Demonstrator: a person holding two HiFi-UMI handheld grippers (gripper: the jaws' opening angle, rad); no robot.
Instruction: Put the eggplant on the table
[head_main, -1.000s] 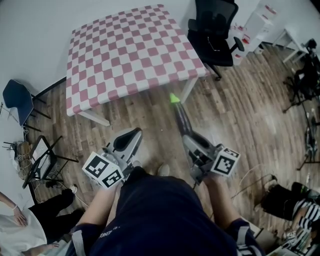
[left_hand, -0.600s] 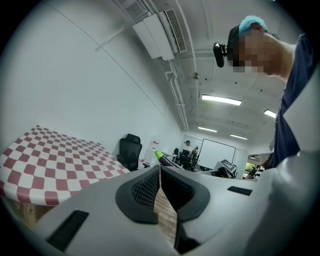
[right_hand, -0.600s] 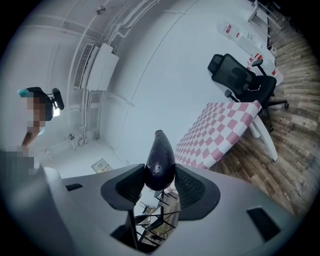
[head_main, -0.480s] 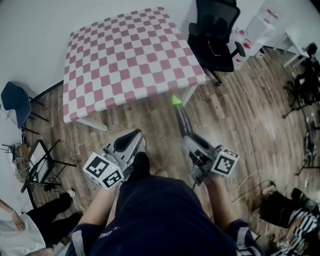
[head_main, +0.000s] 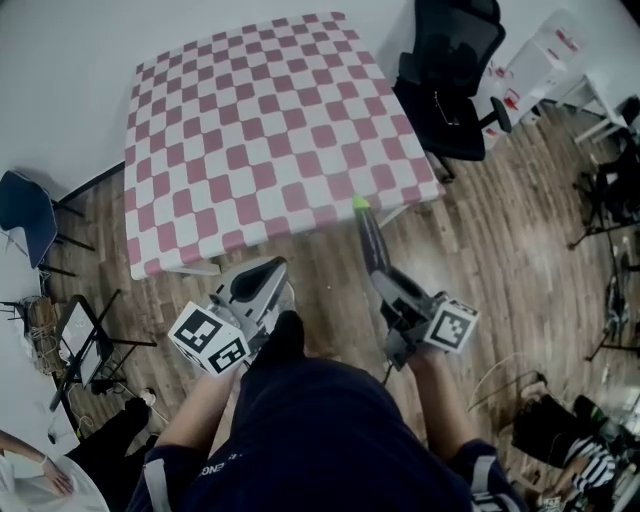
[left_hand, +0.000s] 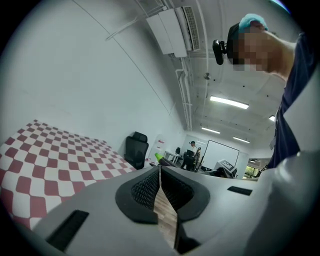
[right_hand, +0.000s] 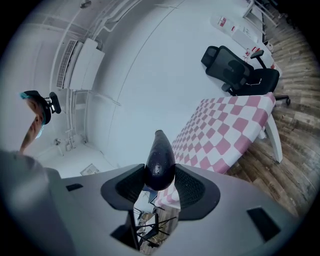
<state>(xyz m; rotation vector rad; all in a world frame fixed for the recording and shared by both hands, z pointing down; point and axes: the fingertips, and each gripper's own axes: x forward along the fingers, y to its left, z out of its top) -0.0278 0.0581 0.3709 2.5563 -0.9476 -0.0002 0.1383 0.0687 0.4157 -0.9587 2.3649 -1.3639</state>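
A long dark purple eggplant (head_main: 368, 240) with a green tip sticks out forward from my right gripper (head_main: 381, 281), which is shut on its thick end. In the right gripper view the eggplant (right_hand: 160, 162) sits squeezed between both pads. Its green tip lines up with the near edge of the pink-and-white checked table (head_main: 250, 130), close to the table's right corner. My left gripper (head_main: 262, 276) hangs level beside it to the left, short of the table. In the left gripper view its jaws (left_hand: 160, 172) meet at the tips with nothing held.
A black office chair (head_main: 450, 75) stands right of the table, with white cabinets (head_main: 540, 55) behind it. A blue chair (head_main: 25, 205) and a black folding stand (head_main: 80, 335) are at the left. Tripods and gear (head_main: 610, 180) line the right side on the wood floor.
Both grippers and the person have moved forward toward the table. The table has come nearer in the head view, and the eggplant's tip has gone from over the floor to the table's near edge.
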